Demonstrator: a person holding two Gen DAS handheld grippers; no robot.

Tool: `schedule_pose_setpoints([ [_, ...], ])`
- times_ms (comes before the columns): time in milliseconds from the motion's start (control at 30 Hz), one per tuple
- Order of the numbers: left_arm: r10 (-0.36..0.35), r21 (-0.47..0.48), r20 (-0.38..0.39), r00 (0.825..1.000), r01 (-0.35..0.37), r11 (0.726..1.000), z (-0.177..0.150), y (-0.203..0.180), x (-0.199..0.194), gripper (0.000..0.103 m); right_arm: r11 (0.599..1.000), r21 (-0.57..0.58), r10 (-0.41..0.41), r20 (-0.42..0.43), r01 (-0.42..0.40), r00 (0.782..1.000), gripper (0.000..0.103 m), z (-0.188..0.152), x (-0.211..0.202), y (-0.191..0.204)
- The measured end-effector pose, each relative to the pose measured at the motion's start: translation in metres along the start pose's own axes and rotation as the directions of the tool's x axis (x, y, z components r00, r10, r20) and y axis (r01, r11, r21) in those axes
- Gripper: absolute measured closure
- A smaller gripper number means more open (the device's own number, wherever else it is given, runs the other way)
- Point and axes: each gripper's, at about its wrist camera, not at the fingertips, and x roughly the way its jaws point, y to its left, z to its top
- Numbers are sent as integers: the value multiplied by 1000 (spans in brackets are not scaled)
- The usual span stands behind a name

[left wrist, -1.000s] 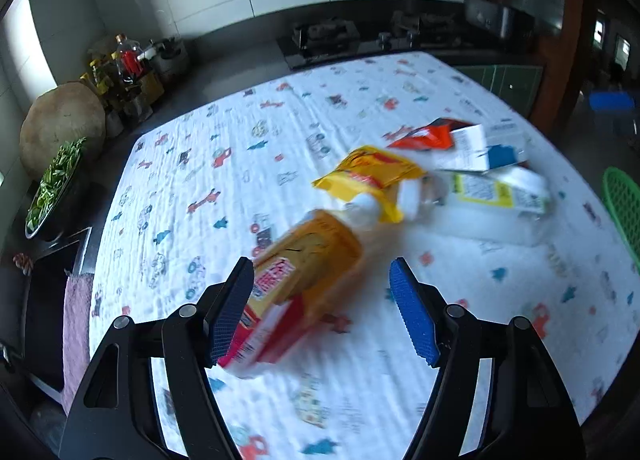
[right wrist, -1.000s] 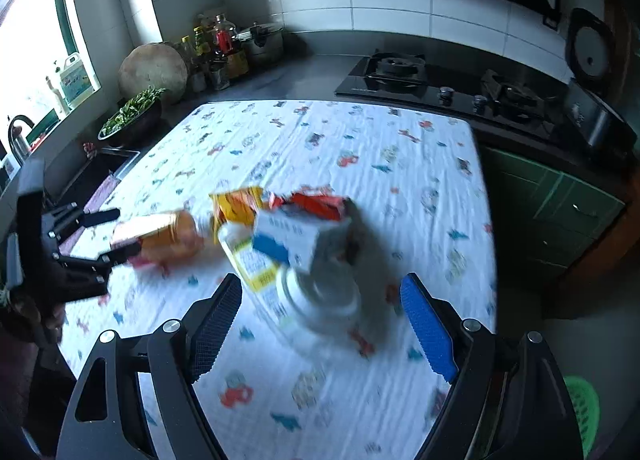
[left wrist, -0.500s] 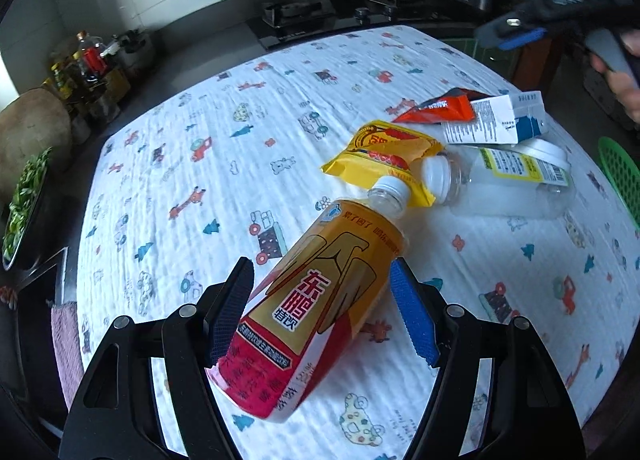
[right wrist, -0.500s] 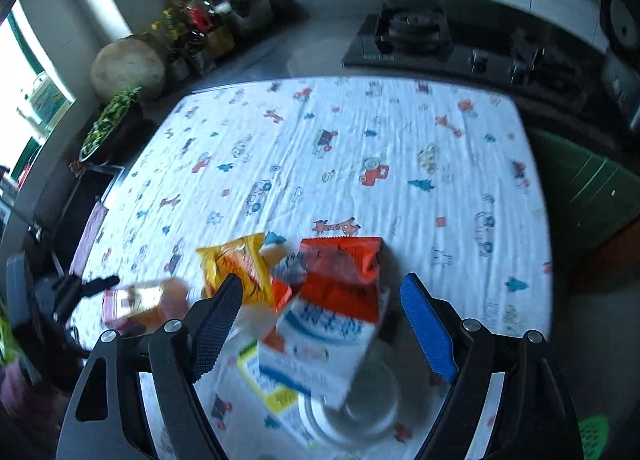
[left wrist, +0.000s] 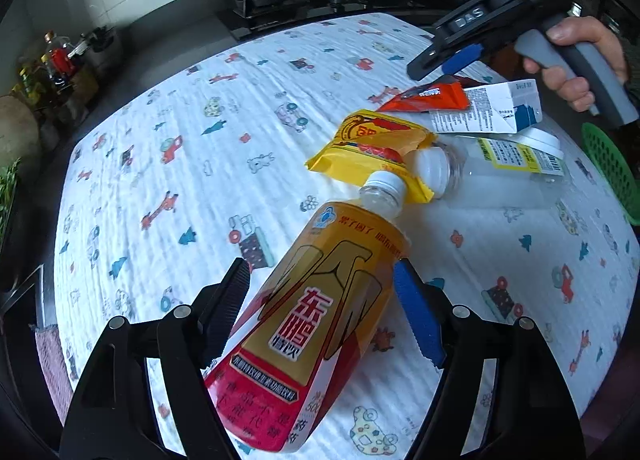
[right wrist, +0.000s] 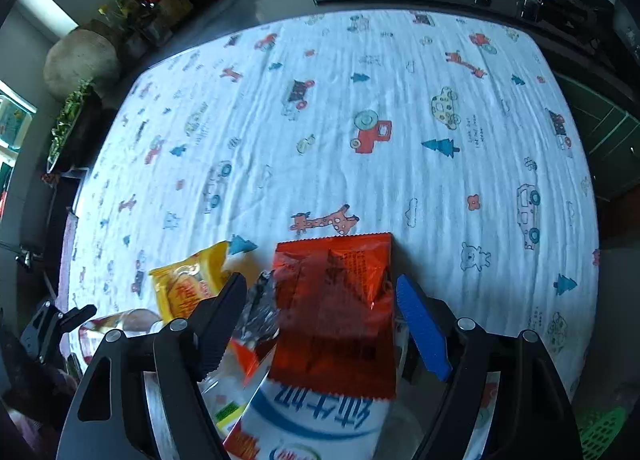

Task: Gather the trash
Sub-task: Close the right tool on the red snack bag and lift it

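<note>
An orange drink bottle [left wrist: 320, 300] with a white cap lies on the patterned tablecloth [left wrist: 180, 147]. My left gripper [left wrist: 320, 312] straddles its body and its jaws are opening, the pads close beside the label without squeezing it. Past the cap lie a yellow snack packet [left wrist: 372, 147], a clear plastic bottle [left wrist: 500, 167], a red wrapper [left wrist: 428, 95] and a milk carton [left wrist: 488, 107]. My right gripper [right wrist: 322, 320] hangs over the red wrapper [right wrist: 336, 308] and the milk carton [right wrist: 316, 412]. Its jaws are closing, with gaps on both sides of the wrapper.
A green basket [left wrist: 612, 171] sits off the table's right edge. A gas stove [left wrist: 280, 7] and a counter with jars [left wrist: 60, 59] lie behind the table. A hand [left wrist: 576, 59] holds the right gripper [left wrist: 442, 63] above the pile.
My left gripper has come down and forward so the orange bottle now lies between its fingers. My right gripper has swung down over the red wrapper and carton, entering the left wrist view.
</note>
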Motion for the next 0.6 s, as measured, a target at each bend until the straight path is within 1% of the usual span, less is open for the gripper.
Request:
schedule_pose_setpoints([
  [133,-27,-5,-6,1000,27,1000,1,2,3,27,1000,24,-4,-30,4,1000,31,5,15,-6],
  [167,-38,-9,-11,999,38,999,1,3,5,26,1000,29,-3,-38,4,999,35,6,18,-7],
  [200,-44,-11,-15,999,44,999,1,4,6,26,999,38,14,-47,-12,999,35,7,20,-8],
  [333,-73,-16,-31,997,73,997,-1,3,11,24,999,31,16,-54,-15,998,35,10,21,-7],
  [400,-82,-6,-40,996,82,997,-1,0,13,24,1000,19,1,-83,0,997,36,9,26,-5],
  [467,-83,4,-43,996,84,996,-1,-2,15,24,1000,1,-10,-85,10,996,35,9,26,-3],
  [533,-79,11,-48,996,79,997,-2,-3,17,24,1000,-5,-12,-91,12,996,33,10,26,-1],
  [600,-83,5,-46,996,83,997,-2,-3,17,24,999,-11,-41,-102,40,994,33,11,29,0],
])
